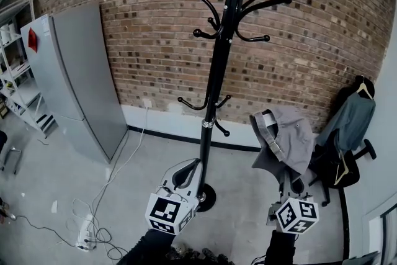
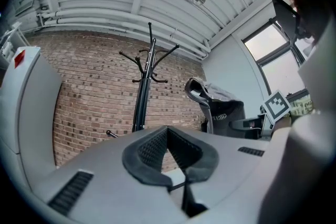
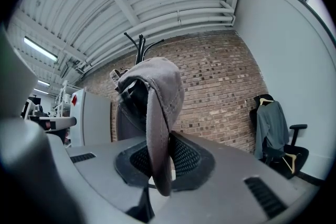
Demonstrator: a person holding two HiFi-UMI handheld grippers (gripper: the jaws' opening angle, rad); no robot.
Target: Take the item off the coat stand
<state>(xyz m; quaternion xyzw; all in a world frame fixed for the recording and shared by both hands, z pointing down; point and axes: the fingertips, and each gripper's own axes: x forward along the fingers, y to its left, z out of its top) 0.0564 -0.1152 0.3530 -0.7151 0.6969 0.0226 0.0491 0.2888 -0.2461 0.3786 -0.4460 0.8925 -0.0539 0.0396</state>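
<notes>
Head view: the right gripper (image 1: 291,182) held a grey cap (image 1: 286,136) by its brim, clear of the black coat stand (image 1: 217,71) and to its right. The left gripper (image 1: 189,169) hung close to the stand's pole, before a brick wall (image 1: 155,28).

Left gripper view: the left gripper's (image 2: 168,131) jaws were closed with nothing between them. The stand (image 2: 142,86) and cap (image 2: 210,99) stood apart beyond.

Right gripper view: the right gripper's (image 3: 160,157) jaws pinched the cap's (image 3: 157,92) brim.
</notes>
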